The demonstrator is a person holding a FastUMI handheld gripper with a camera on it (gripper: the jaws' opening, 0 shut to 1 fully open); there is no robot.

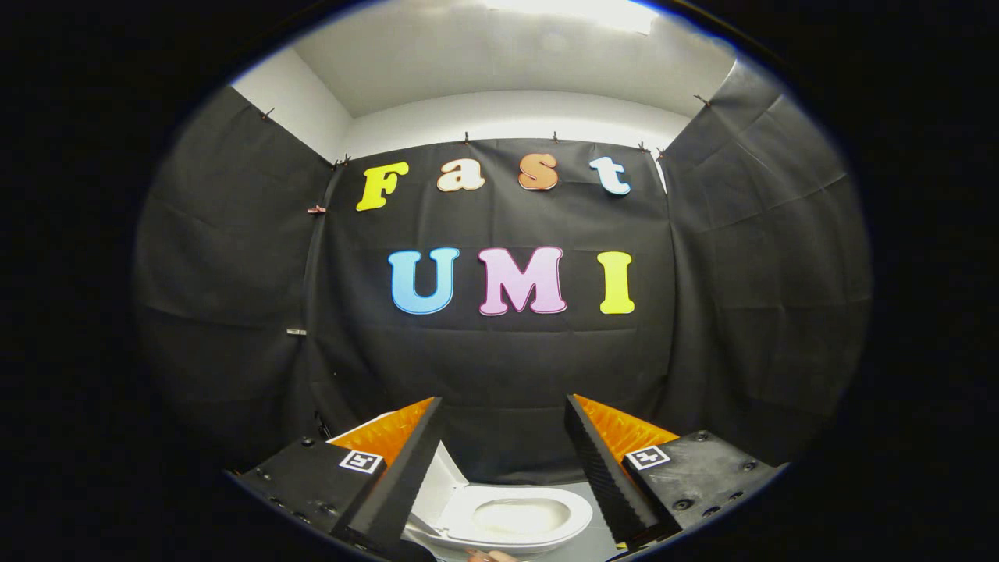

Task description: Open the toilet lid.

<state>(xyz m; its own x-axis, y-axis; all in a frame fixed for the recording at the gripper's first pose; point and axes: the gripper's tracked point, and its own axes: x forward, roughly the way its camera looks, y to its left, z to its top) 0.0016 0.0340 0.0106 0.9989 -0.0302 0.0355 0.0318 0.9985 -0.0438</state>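
While our tool (503, 468) hangs with its fingers spread wide and empty, the toilet (519, 519) sits low between them, bowl exposed. We judge its lid (437, 484) already raised, leaning beside the left finger.

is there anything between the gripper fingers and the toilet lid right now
Nothing visible does. The gripper is open, its fingers spread with only air between them. The toilet sits low between and below the fingers, its bowl exposed, and the lid already stands raised beside the left finger, not touched by either one.
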